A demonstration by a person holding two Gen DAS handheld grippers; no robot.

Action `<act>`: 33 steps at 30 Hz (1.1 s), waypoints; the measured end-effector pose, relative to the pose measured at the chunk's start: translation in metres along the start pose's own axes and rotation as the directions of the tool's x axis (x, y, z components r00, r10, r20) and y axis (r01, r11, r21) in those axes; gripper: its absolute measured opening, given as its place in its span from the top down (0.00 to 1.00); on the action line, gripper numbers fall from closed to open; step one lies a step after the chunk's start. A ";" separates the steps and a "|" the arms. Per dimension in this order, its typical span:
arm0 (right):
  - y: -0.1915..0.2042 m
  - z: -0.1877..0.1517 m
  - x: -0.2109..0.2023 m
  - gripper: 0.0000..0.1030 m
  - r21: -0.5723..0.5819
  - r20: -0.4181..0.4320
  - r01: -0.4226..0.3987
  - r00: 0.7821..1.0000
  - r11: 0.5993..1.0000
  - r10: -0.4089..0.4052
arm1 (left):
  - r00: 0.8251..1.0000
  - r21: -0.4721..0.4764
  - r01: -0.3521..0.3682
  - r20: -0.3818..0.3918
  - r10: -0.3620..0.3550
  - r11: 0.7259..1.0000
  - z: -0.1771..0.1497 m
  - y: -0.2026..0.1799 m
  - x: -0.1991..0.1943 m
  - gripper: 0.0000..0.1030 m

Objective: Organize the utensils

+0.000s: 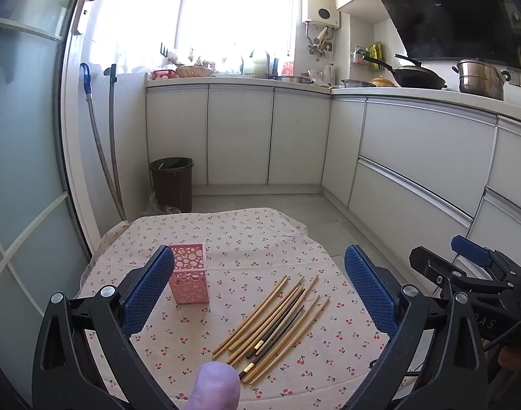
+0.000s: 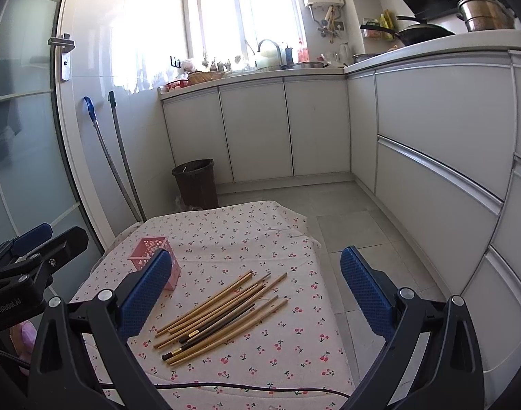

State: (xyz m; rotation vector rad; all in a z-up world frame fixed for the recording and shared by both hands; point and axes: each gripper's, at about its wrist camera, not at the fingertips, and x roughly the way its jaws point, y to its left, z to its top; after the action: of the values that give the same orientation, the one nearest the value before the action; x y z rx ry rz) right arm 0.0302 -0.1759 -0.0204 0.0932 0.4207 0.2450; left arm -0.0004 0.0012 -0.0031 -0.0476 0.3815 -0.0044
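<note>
A loose pile of chopsticks [image 1: 277, 321], several bamboo and two dark ones, lies on the cherry-print tablecloth [image 1: 246, 239]; it also shows in the right wrist view [image 2: 223, 311]. A pink perforated holder [image 1: 189, 275] stands upright to the left of the pile, and shows in the right wrist view [image 2: 154, 256] partly behind a blue pad. My left gripper [image 1: 258, 283] is open and empty, above the table's near side. My right gripper [image 2: 257, 283] is open and empty, above the pile's near side; it shows at the left wrist view's right edge [image 1: 472, 266].
The small table stands on a tiled kitchen floor [image 2: 346, 212]. White cabinets [image 1: 414, 157] run along the back and right. A brown waste bin [image 1: 173, 182] and two mop handles [image 1: 103, 150] stand beyond the table at left. A black cable [image 2: 226, 386] crosses the table's near edge.
</note>
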 end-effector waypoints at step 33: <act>0.001 -0.001 0.001 0.07 0.001 -0.013 -0.002 1.000 1.000 0.002 | 1.000 -0.008 -0.010 -0.010 0.010 1.000 -0.005 0.006 0.002 0.07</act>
State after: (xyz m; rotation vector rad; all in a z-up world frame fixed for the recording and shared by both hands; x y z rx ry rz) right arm 0.0308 -0.1745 -0.0216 0.0933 0.4332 0.2473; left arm -0.0008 0.0071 -0.0087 -0.0534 0.3918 0.0066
